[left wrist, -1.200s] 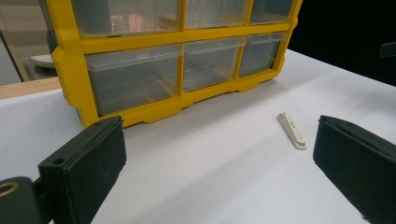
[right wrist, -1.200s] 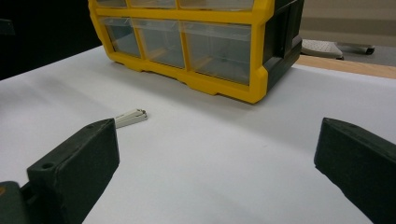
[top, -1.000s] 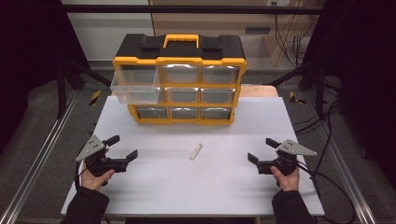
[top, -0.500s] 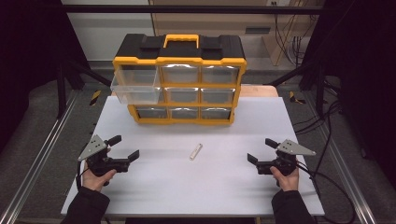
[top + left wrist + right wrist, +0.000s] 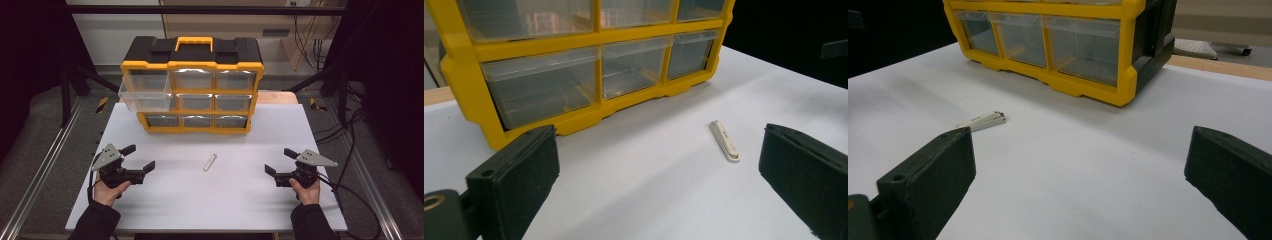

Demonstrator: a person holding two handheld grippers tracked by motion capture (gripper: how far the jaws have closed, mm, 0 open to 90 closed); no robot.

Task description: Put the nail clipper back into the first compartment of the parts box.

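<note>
A yellow and black drawer cabinet (image 5: 192, 85) with clear drawers stands at the back of the white table (image 5: 210, 200). Its top-left drawer (image 5: 145, 95) is pulled out. A small cream-coloured bar (image 5: 209, 162) lies flat on the table in front of the cabinet; the bar (image 5: 724, 140) lies ahead of the left jaws, and the bar (image 5: 982, 120) lies ahead and left of the right jaws. My left gripper (image 5: 138, 157) rests at the front left, open and empty. At the front right my right gripper (image 5: 280, 161) is open and empty too. The cabinet (image 5: 589, 65) and the cabinet (image 5: 1063, 35) fill the backs of the two gripper views.
Metal rails (image 5: 45, 165) run along the table's left and right sides. Cables (image 5: 350, 150) trail on the floor at the right. A wooden surface (image 5: 277, 96) shows behind the cabinet's right side.
My left gripper has shifted slightly toward the table's front. The right gripper, the bar and the cabinet have stayed put.
</note>
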